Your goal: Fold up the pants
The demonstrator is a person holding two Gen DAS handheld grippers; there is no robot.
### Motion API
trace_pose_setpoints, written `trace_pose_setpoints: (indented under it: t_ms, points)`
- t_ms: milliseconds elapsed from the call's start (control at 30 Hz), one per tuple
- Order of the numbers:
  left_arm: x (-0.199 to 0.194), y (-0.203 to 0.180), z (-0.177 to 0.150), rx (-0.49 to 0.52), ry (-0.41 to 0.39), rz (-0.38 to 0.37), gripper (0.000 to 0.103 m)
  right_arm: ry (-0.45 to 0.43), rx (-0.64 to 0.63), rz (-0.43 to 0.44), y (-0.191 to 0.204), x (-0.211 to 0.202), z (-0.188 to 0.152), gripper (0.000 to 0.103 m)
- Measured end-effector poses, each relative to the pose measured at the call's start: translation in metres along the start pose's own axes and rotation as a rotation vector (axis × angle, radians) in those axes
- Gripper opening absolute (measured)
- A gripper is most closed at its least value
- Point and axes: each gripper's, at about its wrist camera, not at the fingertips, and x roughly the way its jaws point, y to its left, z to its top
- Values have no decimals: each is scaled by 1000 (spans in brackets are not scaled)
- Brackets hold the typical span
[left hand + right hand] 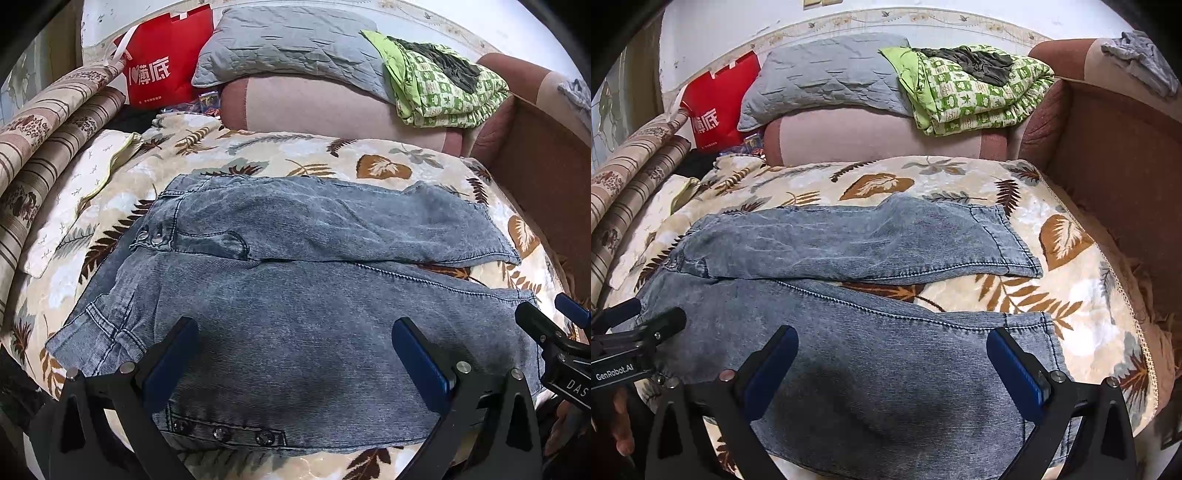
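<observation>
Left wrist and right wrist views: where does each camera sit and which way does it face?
Left wrist: on the left gripper, over the waist end of the pants, facing the grey pillow; own open fingers and the right gripper show.
Right wrist: on the right gripper, over the near leg's hem end; own open fingers and the left gripper show.
Shared: pants, leaf blanket, pillow, red bag.

Pants: washed blue denim, short-legged, spread flat and face up on a leaf-print blanket. Waistband to the left with metal buttons at the fly; three more buttons along the near edge. Two legs run rightward, side by side, touching near the crotch, parting slightly toward the hems. Far leg wrinkled, near leg smoother. Unfolded
</observation>
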Motion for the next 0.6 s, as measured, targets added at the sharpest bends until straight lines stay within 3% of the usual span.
trace_pose_setpoints:
  t_ms: [600]
  points:
    - [-1,4,1,-8,4,-5,103,2,-6,-2,2,-1,2,103]
